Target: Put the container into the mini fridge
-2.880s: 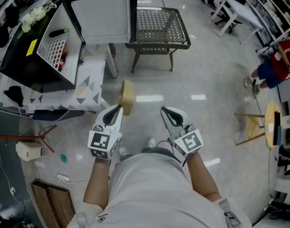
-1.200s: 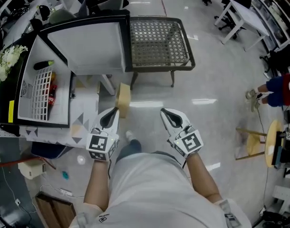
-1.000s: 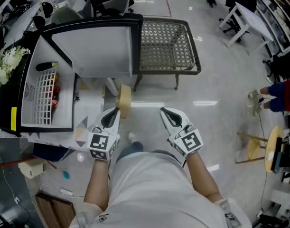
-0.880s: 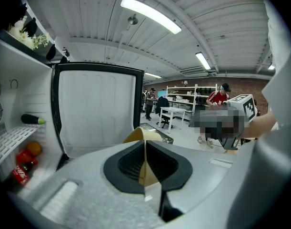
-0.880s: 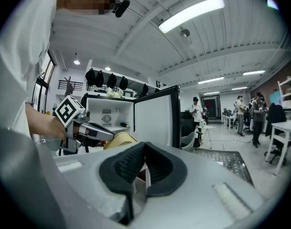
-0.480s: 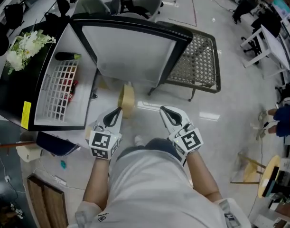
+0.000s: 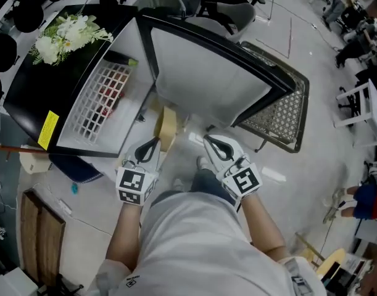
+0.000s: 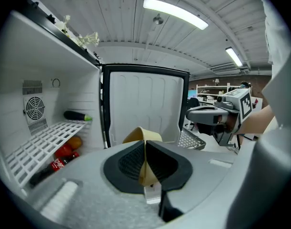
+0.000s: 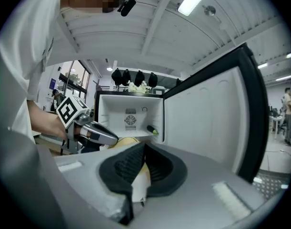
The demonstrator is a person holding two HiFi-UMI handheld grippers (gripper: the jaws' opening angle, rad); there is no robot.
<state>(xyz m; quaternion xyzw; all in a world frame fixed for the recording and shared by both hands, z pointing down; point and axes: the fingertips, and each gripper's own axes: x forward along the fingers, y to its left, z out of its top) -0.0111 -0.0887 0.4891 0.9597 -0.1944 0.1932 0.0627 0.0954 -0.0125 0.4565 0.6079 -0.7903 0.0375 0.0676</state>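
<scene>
My left gripper [image 7: 153,143] is shut on the rim of a tan, bowl-like container [image 7: 166,127], held on edge just in front of the open mini fridge [image 7: 83,131]. In the left gripper view the container's rim [image 8: 144,136] stands pinched between the dark pads [image 8: 128,163], with the white fridge inside and its wire shelf [image 8: 45,140] to the left. My right gripper [image 7: 208,142] hangs beside it, shut with nothing in it. From the right gripper view I see the left gripper [image 9: 95,133], the container [image 9: 126,140] and the fridge opening [image 9: 128,116].
The fridge door [image 7: 219,82] swings wide open, right of the grippers. A red cola bottle [image 8: 59,159] lies under the wire shelf and a dark, green-tipped object [image 8: 77,116] on it. White flowers [image 7: 65,36] sit on the fridge top. A wicker table [image 7: 281,113] stands behind the door.
The person has walked up to the fridge, so it and its open door now lie directly in front of the grippers. Both grippers keep their pose; the container stays in the left one.
</scene>
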